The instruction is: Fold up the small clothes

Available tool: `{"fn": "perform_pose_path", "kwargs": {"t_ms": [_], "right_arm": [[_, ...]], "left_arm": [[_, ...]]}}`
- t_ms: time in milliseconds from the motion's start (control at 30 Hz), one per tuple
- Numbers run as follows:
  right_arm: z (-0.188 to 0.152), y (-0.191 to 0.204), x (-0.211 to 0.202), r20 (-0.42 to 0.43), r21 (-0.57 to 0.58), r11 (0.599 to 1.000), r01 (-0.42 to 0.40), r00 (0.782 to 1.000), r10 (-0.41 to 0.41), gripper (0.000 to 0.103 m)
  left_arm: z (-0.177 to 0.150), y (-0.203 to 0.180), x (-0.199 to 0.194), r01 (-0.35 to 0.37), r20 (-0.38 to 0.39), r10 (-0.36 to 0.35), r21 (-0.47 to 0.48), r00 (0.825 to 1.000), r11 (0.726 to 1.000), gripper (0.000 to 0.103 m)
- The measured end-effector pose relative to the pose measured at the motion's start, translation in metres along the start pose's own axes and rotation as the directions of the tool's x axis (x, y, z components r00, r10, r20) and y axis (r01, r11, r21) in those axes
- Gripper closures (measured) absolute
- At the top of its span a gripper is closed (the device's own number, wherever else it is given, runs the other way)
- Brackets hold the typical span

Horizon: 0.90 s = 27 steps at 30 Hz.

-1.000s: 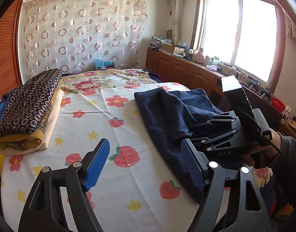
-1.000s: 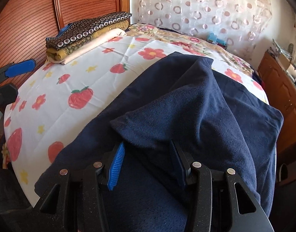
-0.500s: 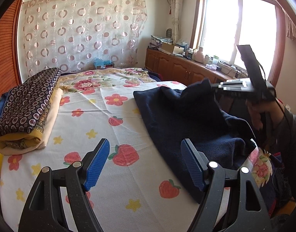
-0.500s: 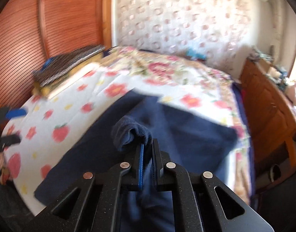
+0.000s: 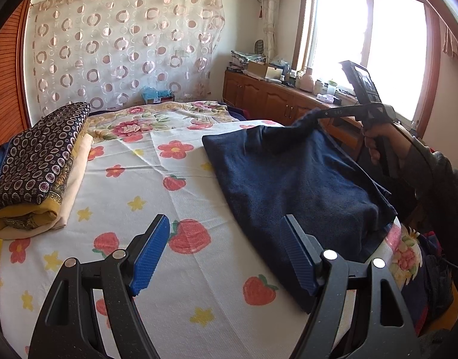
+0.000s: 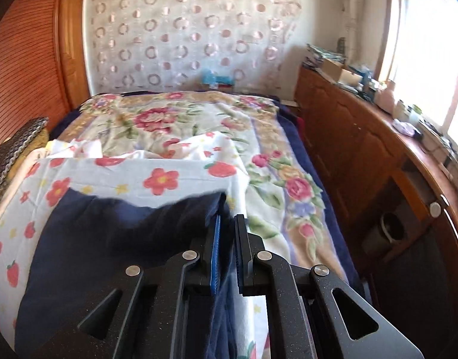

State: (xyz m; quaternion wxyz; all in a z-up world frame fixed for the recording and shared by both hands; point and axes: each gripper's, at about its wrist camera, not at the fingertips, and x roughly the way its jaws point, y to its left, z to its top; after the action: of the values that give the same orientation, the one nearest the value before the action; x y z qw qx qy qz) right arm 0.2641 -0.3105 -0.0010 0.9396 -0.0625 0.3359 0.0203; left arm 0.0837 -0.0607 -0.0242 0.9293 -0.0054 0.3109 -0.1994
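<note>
- Right gripper (image 6: 227, 239) was low over the navy garment (image 5: 291, 176) with jaws apart a second ago; its jaws have just been closing and are now pinched narrow on a fold of that cloth, fabric visible between the blue pads.
- Left wrist view: right gripper (image 5: 318, 115) now sits upper right of frame, lifted against the window, with the garment's far corner drawn up into a peak; earlier it was low at right centre on the flat cloth.
- Person's hand (image 5: 378, 140) on the handle, grey sleeve at right edge.
- Left gripper (image 5: 226, 254) unchanged: jaws wide, nothing between them, bottom centre of frame above the sheet.
- Garment: rest of it lies right of centre on the bed, near edge draped off the right side; the cloth is unfolded more than before.
- Surface: white sheet (image 5: 181, 197) with strawberries, red flowers and yellow stars, over a floral blanket (image 6: 181, 119) further back.
- Folded stack (image 5: 34, 164) at left edge: dark ring-print cloth on top, yellow and cream under it. Same spot as before.
- Room: circle-pattern curtain (image 5: 124, 53) on the back wall, wooden cabinet (image 6: 363, 155) with clutter along the right, bright window (image 5: 369, 51) upper right, slatted wood panel (image 6: 28, 59) far left.
</note>
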Motion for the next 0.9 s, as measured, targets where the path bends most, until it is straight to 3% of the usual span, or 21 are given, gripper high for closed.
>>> {"fn": "perform_pose_path", "kwargs": {"t_ms": [67, 333, 600, 633, 733, 833, 900], "right_arm": [[0.003, 0.006, 0.002, -0.006, 0.025, 1.0, 0.015, 1.0, -0.015, 0.083], [0.009, 0.011, 0.002, -0.012, 0.017, 0.999, -0.042, 0.999, 0.042, 0.072], [0.019, 0.008, 0.033, -0.074, -0.028, 0.995, -0.092, 0.993, 0.09, 0.071], [0.02, 0.01, 0.03, -0.076, -0.044, 0.994, -0.101, 0.992, 0.097, 0.074], [0.021, 0.014, 0.03, -0.079, -0.096, 0.988, -0.118, 0.991, 0.11, 0.101], [0.023, 0.004, 0.021, -0.019, -0.079, 0.992, -0.101, 0.995, 0.099, 0.102], [0.026, -0.017, 0.014, 0.042, 0.011, 1.0, -0.014, 0.999, 0.014, 0.102]], "left_arm": [[0.0, -0.001, 0.0, 0.001, -0.001, -0.001, 0.001, 1.0, 1.0, 0.026], [0.001, -0.006, 0.004, 0.008, -0.01, -0.007, 0.01, 1.0, 1.0, 0.026], [-0.003, -0.008, 0.007, 0.009, -0.025, -0.009, 0.012, 1.0, 1.0, 0.026], [-0.003, -0.008, 0.008, 0.009, -0.027, -0.008, 0.01, 1.0, 1.0, 0.026], [-0.004, -0.009, 0.01, 0.011, -0.031, -0.011, 0.01, 0.999, 1.0, 0.026], [-0.004, -0.01, 0.009, 0.012, -0.029, -0.012, 0.013, 1.0, 1.0, 0.026], [-0.004, -0.01, 0.009, 0.012, -0.03, -0.012, 0.013, 0.999, 1.0, 0.026]]}}
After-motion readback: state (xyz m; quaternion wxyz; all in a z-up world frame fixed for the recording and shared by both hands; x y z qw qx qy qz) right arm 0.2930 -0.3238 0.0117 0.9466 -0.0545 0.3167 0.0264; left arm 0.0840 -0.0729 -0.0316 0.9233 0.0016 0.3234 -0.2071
